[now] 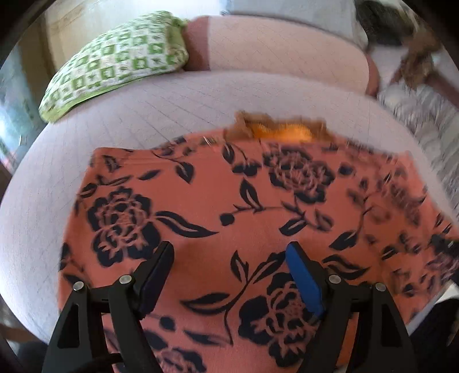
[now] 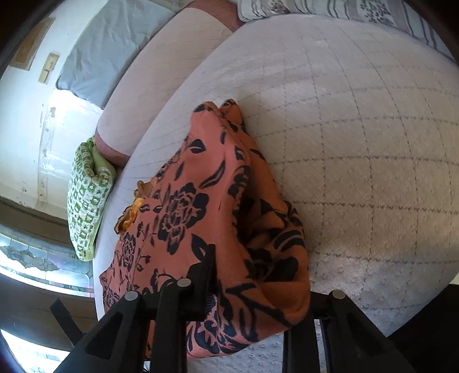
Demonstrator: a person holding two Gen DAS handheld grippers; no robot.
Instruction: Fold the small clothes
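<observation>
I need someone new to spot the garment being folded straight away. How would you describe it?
Start from the pale quilted mattress that fills both views, with a green-and-white patterned pillow at its far edge. On it lies the garment: salmon-orange cloth printed with large dark navy roses and leaves, an orange ruffle at its far edge. Nothing else nearby carries that floral print.

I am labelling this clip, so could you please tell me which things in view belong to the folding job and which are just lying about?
Part of the job:
floral garment
left tool, open above it
right tool, shut on the garment's bunched edge
quilted bed cover beneath it

Just lying about:
green pillow
striped bedding
grey sheet
</observation>
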